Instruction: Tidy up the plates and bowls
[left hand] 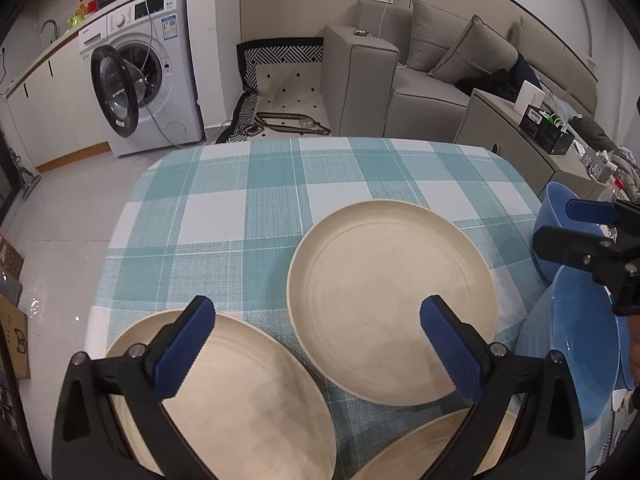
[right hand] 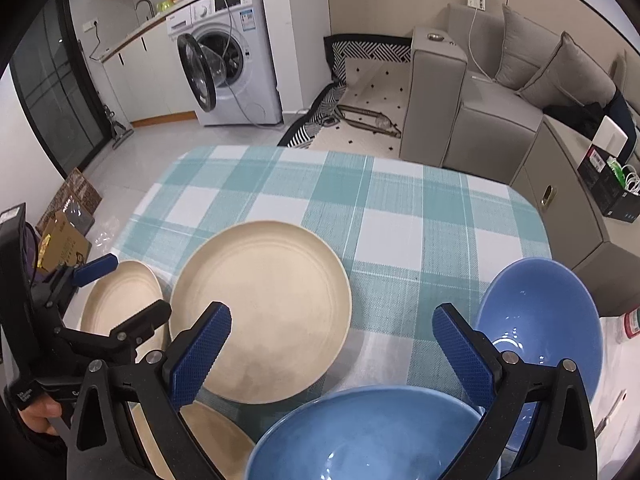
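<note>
Basically, both tools spread wide, nothing gripped: left tool [left hand: 318,336] over two matte cream round plates, right tool [right hand: 332,344] over a glossy blue bowl [right hand: 360,436]. Ribbed blue rubber pads on black arms. Centre plate [left hand: 392,300] shallow, raised rim, flat on the bench's [left hand: 248,200] woven teal-white check cloth. Second deep blue bowl [right hand: 540,320] near the right edge, third plate [right hand: 120,300] left.
</note>
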A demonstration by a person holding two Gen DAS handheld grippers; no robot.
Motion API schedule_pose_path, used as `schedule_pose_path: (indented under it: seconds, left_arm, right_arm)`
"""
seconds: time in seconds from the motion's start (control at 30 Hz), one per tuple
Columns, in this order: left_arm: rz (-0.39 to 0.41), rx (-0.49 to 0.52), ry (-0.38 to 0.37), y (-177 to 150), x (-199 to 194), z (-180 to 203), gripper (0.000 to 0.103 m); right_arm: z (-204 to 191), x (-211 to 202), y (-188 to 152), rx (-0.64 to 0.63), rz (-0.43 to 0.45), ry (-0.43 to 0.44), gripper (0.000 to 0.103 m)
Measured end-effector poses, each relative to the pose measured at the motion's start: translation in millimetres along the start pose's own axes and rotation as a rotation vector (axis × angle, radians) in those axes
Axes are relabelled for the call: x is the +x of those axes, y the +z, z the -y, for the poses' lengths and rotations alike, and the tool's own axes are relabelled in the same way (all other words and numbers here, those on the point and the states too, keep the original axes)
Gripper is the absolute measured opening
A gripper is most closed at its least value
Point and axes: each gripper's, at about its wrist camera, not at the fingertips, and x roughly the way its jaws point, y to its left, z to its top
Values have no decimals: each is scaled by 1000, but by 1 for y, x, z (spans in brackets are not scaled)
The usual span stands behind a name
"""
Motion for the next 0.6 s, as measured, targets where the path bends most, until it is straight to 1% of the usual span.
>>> schedule_pose_path:
  seconds: [0.17,0.37,0.5,0.57,0.6]
  left_arm:
    - [-29,12,15,1,12,0,102]
    - [-51,21,16,4,23,-1,102]
    - [-74,30,15,5,31,-1,100]
    - [-80,33,11,6,34,0,98]
    - [-88,34,7,7,35,0,95]
  right_arm:
    - [1,15,3,10,-41,-1,103]
    - [1,34,5,17,-94,-19,103]
    - [-2,46,5,13,-129,-12,103]
    - [-4,52,6,7,-144,-14,102]
    - [-4,55,6,5,-151,-13,101]
